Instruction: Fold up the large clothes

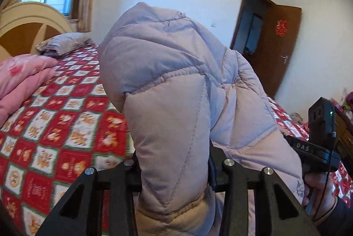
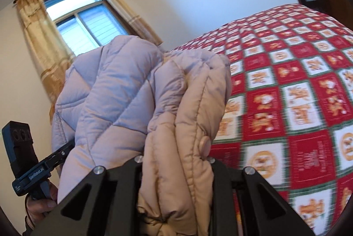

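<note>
Two tongs in my views | around: bed [image 2: 297, 72] with red checked cover, pink quilt [image 1: 24, 77], pillow [image 1: 64, 44], window [image 2: 88, 21], open door [image 1: 280, 46] | puffy jacket [image 1: 176, 85] fills both views, lifted above the bed | left tongs [image 1: 174, 178] clenched on its padded fabric | right tongs [image 2: 174, 172] clenched on its beige edge.

Left gripper [image 1: 174, 172] clamped on pale puffer jacket [image 1: 176, 81], bunched up above red patchwork bedspread [image 1: 66, 125]; right gripper [image 1: 308, 147] beside it.
</note>
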Available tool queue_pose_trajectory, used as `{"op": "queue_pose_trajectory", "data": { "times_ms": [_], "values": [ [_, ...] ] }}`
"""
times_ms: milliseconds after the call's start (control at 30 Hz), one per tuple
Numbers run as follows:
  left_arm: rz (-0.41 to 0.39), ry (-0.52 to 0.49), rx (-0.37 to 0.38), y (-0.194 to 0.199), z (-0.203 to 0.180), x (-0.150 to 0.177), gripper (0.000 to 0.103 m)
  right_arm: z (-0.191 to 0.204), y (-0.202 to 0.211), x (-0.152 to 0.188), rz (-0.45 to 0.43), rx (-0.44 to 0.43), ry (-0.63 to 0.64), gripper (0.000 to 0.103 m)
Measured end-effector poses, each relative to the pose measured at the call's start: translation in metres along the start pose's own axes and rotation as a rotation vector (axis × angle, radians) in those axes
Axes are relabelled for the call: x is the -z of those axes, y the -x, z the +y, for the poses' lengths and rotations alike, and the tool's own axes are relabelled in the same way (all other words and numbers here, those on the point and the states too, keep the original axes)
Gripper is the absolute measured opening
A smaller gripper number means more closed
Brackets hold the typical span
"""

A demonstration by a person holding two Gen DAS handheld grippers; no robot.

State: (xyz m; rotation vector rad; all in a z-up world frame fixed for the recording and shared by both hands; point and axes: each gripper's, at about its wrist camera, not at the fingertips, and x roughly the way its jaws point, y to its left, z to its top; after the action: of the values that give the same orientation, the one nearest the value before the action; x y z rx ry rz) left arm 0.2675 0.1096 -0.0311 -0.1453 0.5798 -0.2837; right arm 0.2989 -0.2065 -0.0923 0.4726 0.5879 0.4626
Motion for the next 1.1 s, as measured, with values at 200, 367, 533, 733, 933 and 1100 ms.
{"op": "queue_pose_trajectory", "data": {
  "times_ms": [200, 367, 533, 733, 933, 1100],
  "values": [
    [0.019, 0.048, -0.042, -0.003, 0.045, 0.01, 0.041, 0.038, -0.026, 0.007, 0.061, -0.025, 0.051, 0.022],
    [0.063, 0.079, -0.08, -0.005, 0.072, 0.026, 0.041, 0.054, -0.056, 0.017, 0.124, -0.023, 0.078, 0.022],
    [0.136, 0.123, -0.142, -0.028, 0.095, 0.053, 0.056, 0.051, -0.088, 0.034, 0.197, 0.015, 0.078, 0.022],
    [0.149, 0.162, -0.177, -0.037, 0.111, 0.069, 0.078, 0.045, -0.111, 0.048, 0.25, 0.054, 0.077, 0.023],
    [0.148, 0.184, -0.195, -0.041, 0.119, 0.074, 0.089, 0.042, -0.119, 0.054, 0.265, 0.073, 0.073, 0.026],
    [0.139, 0.188, -0.231, -0.042, 0.121, 0.077, 0.098, 0.039, -0.126, 0.057, 0.271, 0.093, 0.067, 0.032]
  ]
}}
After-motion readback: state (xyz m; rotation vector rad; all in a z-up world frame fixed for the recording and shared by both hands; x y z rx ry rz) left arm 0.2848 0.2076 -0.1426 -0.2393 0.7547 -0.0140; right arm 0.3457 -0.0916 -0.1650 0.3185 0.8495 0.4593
